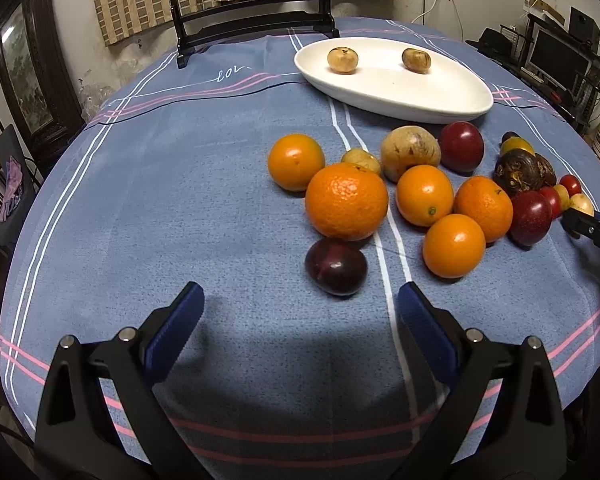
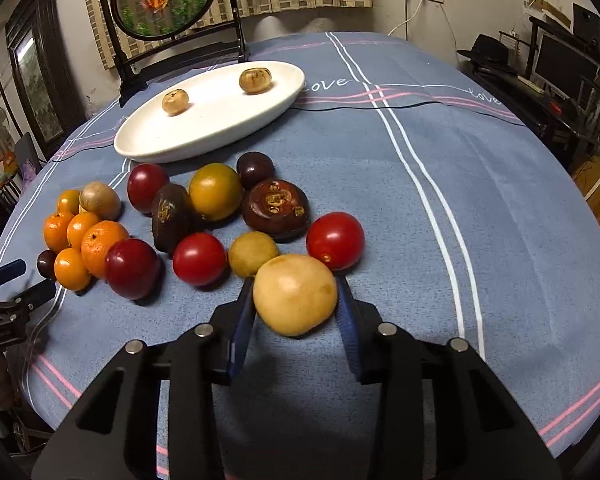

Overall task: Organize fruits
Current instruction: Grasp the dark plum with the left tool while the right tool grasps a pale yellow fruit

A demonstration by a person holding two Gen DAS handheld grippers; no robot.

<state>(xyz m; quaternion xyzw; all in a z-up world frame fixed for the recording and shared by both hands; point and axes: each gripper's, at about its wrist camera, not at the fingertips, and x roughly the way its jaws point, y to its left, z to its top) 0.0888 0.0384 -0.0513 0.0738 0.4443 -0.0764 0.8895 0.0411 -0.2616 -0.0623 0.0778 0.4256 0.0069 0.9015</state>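
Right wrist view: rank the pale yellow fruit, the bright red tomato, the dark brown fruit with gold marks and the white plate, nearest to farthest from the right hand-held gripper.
1. Pale yellow fruit: between the pads of the right hand-held gripper.
2. Bright red tomato: just beyond, slightly right.
3. Dark brown fruit with gold marks: behind the tomato, slightly left.
4. White plate: far left, holding two small brown fruits.

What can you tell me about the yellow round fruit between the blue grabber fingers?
The pale yellow fruit is round and smooth, with a browner patch on one side. It sits on the blue tablecloth, nearest the camera among the fruits. The right gripper has its blue pads against both sides. A smaller yellow fruit and a red tomato lie just behind it.
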